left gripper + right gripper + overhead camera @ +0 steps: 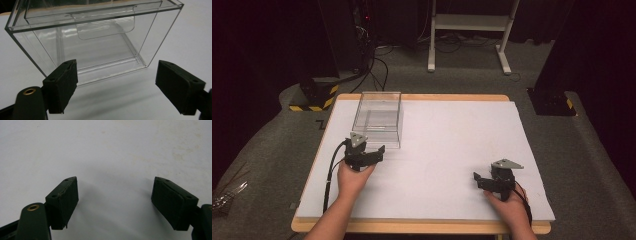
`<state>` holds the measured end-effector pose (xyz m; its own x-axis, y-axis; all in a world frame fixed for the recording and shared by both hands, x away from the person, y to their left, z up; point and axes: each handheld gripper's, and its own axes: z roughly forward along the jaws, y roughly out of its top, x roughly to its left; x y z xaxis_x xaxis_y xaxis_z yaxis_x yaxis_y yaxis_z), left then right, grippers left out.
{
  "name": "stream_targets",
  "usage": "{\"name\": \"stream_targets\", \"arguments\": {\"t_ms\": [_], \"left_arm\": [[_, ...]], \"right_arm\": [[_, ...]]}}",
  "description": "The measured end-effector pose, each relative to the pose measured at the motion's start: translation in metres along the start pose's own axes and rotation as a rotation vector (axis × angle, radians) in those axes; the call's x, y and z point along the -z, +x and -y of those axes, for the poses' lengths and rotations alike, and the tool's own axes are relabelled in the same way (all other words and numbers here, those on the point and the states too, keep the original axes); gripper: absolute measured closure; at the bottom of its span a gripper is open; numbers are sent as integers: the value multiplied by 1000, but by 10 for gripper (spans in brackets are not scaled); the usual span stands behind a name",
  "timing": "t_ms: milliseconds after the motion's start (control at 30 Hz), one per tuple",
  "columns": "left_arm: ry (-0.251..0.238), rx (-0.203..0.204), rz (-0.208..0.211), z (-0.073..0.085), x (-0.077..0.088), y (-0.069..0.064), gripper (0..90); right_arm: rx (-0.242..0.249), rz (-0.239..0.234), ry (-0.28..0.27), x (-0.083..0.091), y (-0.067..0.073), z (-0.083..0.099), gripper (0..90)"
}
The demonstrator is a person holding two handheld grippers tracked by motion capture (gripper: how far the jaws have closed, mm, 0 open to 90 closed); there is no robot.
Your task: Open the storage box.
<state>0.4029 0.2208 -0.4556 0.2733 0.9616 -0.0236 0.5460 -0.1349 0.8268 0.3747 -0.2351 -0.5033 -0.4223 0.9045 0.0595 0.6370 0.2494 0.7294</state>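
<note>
A clear plastic box [378, 118] stands on the white table top [452, 145] at the back left. In the left gripper view the clear box [100, 37] has a see-through lid with a tab on top and nothing inside. My left gripper [371, 150] is just in front of the box, apart from it, open with nothing between its pads [63, 85]. My right gripper [479, 181] rests near the front right of the table, open over bare white surface [112, 157], with its jaws wide apart and empty.
The table has a wooden rim [422, 97]. Beyond it on the grey carpet stand a white frame [467, 30], black stands with yellow-black striped bases [314, 97] and loose cables [377, 65]. Each gripper trails a black cable [329, 175].
</note>
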Motion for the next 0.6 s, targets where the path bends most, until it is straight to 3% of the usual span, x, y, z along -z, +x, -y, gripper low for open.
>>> {"name": "stream_targets", "arguments": {"t_ms": [100, 200, 400, 600], "left_arm": [[-9, -16, -10, -6, -3, -4, 173], [-17, -1, -5, -8, -5, -4, 172], [3, -17, -53, -14, -13, -4, 166], [-26, 20, -57, -19, -18, -1, 175]], "right_arm": [[0, -1, -1, 0, 0, 0, 216], [1, -1, -1, 0, 0, 0, 216], [0, -3, -1, 0, -1, 0, 216], [0, -5, -2, 0, -1, 0, 216]]}}
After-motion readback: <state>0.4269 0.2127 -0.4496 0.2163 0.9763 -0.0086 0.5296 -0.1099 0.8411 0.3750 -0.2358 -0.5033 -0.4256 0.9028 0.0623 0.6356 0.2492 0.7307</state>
